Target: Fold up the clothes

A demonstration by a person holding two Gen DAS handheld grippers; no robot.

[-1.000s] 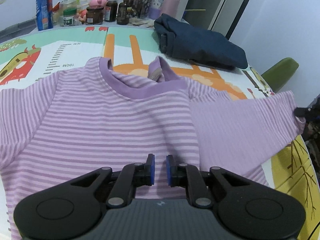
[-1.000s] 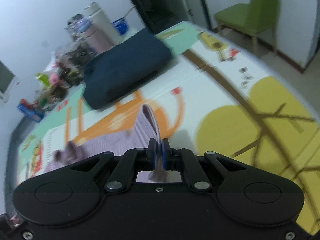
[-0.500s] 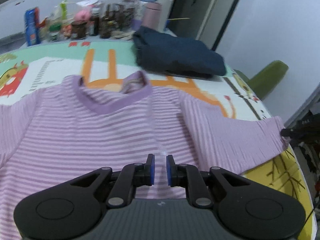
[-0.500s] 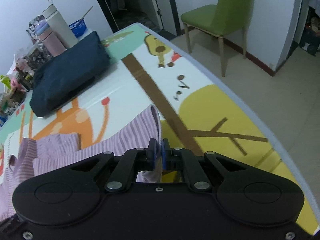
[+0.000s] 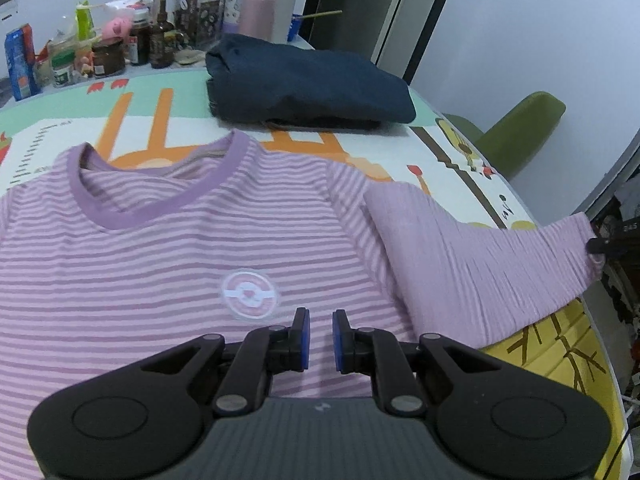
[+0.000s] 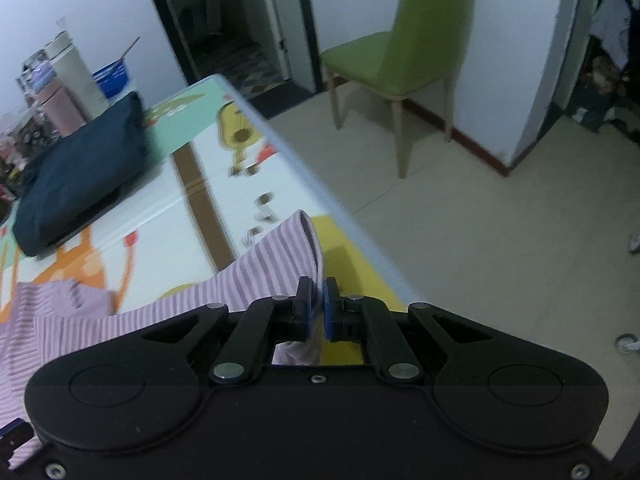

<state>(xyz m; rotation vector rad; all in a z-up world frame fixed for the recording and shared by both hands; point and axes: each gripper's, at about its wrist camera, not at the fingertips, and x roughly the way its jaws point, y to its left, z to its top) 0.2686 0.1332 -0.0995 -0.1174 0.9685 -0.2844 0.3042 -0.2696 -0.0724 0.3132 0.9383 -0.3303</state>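
While the left wrist view looks down the mat, the notes run view by view.

Left view, shirt: striped purple shirt (image 5: 168,248) lies front up and mostly flat on the play mat (image 5: 452,148), collar away from the camera, round badge (image 5: 249,294) mid-chest.
Left view, tool: left gripper (image 5: 318,338) hovers over the lower chest, fingers apart with a narrow gap, nothing between them.
Left view, sleeve: right sleeve (image 5: 480,264) is stretched out toward the mat's edge, cuff raised where the right gripper (image 5: 600,245) pinches it.
Left view, surroundings: folded navy garment (image 5: 304,80) sits beyond the collar, well apart from the shirt; bottles and jars (image 5: 120,48) crowd the far edge.

Right view, tool: right gripper (image 6: 316,308) is clamped on the sleeve cuff (image 6: 308,240); fabric shows between the pads and behind them.
Right view, sleeve: cloth runs left from the jaws, lifted off the mat near its edge; green chair (image 6: 400,52) stands on the floor beyond.

Handling, judged: thin knit, light and limp, likely to sag and wrinkle wherever unsupported; stretchy, so a hard pull could skew the body.
Grip points, judged: cuff hem, shoulder seam or bottom hem give firmer edges than mid-panel cloth.
Stage: body unfolded, sleeve extended; folding it inward looks plausible.
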